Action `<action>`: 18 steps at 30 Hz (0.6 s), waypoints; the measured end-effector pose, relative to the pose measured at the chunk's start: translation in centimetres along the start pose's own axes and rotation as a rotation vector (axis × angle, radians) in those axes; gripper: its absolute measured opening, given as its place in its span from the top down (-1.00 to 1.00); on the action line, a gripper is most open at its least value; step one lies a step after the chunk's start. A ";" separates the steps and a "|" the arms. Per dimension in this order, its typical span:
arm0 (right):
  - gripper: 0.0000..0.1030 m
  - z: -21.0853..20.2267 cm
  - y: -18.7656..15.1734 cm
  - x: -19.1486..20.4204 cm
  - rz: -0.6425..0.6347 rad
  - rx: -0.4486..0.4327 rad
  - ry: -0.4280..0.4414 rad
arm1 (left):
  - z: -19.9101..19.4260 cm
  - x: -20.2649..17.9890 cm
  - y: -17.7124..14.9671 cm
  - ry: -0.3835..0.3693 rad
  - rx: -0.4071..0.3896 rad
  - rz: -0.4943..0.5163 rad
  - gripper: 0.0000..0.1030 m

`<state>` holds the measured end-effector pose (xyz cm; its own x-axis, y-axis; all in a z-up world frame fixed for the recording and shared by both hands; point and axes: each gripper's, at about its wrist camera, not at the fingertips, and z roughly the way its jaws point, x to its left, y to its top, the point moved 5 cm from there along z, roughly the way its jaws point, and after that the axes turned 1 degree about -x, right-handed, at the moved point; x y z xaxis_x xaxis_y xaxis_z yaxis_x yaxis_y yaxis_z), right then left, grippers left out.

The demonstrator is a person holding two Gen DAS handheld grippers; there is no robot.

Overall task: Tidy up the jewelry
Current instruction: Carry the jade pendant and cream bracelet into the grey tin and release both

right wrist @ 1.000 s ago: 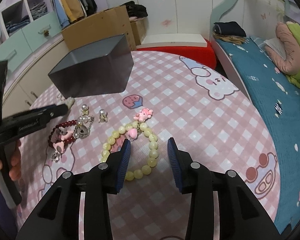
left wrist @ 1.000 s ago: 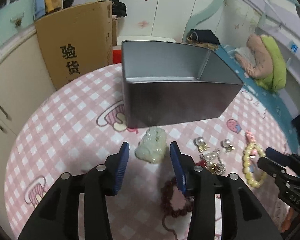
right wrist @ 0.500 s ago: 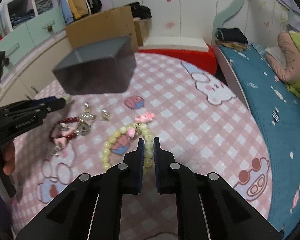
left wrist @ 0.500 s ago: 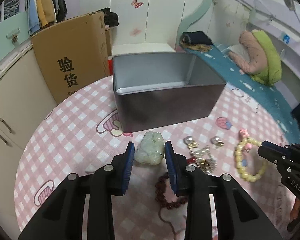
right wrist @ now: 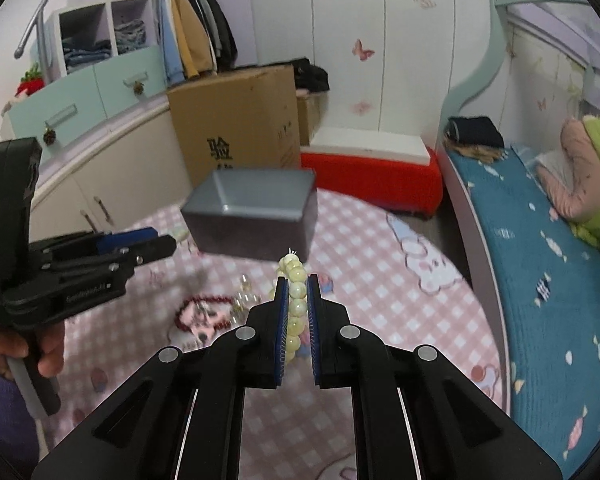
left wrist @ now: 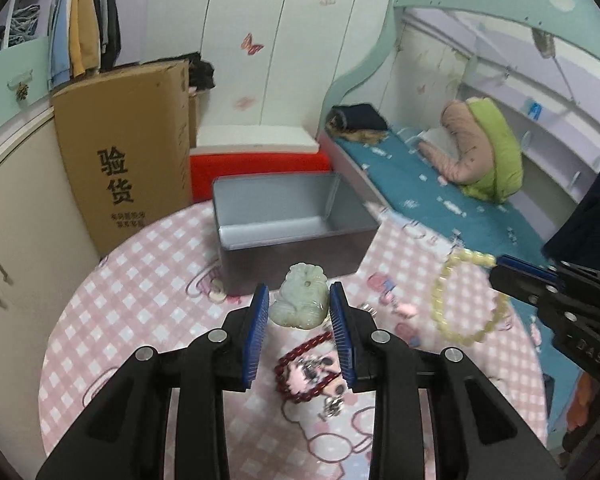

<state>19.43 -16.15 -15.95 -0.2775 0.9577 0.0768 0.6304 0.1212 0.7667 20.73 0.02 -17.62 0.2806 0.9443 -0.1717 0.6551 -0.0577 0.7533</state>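
Currently left tool (left wrist: 299,312) clamped on jade pendant (left wrist: 301,297), right tool (right wrist: 298,308) pinched on yellow bead bracelet (right wrist: 296,300); both clear of counter (left wrist: 140,280). Risk: bracelet swung, beads slipped before grey tin (left wrist: 284,216) reached.

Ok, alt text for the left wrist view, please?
The left tongs grip a pale green jade pendant above a pink checked tablecloth, facing an open grey tin. At right, the right tongs hold up a yellow bead bracelet.
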 end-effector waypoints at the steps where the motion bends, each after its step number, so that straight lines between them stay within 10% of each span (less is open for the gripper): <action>1: 0.80 0.0 0.9 0.1 0.000 -0.014 0.005 | -0.2 0.0 0.3 -0.008 -0.008 0.001 0.44; 9: 0.81 2.5 7.9 0.7 0.015 -0.099 0.024 | -0.2 -0.1 6.2 0.053 -0.099 0.048 0.44; 18: 0.80 9.3 10.2 0.7 0.061 -0.053 0.048 | 6.5 1.6 8.1 0.207 -0.026 0.086 0.43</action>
<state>32.42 -11.84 -14.01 -0.2754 0.9489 0.1539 0.6081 0.0480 0.7924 31.00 -1.07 -15.93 0.1831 0.9828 0.0256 0.6157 -0.1349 0.7764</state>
